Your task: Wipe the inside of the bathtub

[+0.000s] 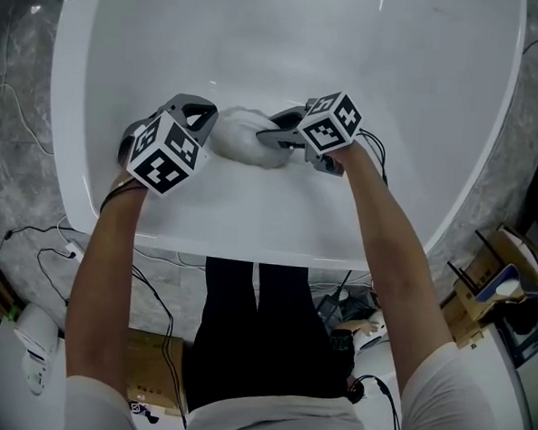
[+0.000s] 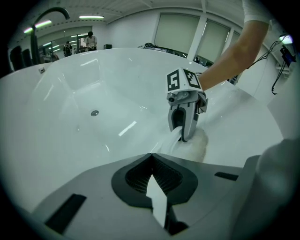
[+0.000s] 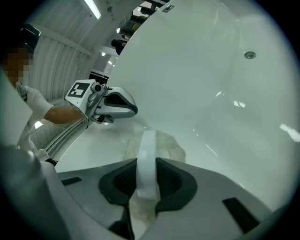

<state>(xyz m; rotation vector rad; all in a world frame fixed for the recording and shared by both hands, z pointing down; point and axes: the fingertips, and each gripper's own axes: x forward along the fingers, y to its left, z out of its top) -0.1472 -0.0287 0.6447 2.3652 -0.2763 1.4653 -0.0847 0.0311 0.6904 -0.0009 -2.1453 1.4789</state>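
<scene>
Down inside the white bathtub [image 1: 289, 38] with both grippers, low on the near wall. Between them, a fluffy white pad [image 1: 246, 137] lying on the tub surface: left gripper [image 1: 202, 116] at its 9 o'clock, right gripper [image 1: 275, 137] at its 3 o'clock, jaws pointing at each other.

In the right gripper view: jaws closed to a narrow gap on a white strap [image 3: 147, 159], gripped flat between both pads, with the fluffy pad showing just beyond and under the strap. Left gripper across at 10 o'clock, tips just short of the pad's edge as seen from there.

In the left gripper view: jaws drawn almost together, pinching a thin white sliver of the same strap [image 2: 157, 199], which runs on toward 1 o'clock to the right gripper's tips. Pad pressed against the tub wall under those tips. Drain [image 2: 94, 113] far off at 10 o'clock, well apart from pad and jaws.
</scene>
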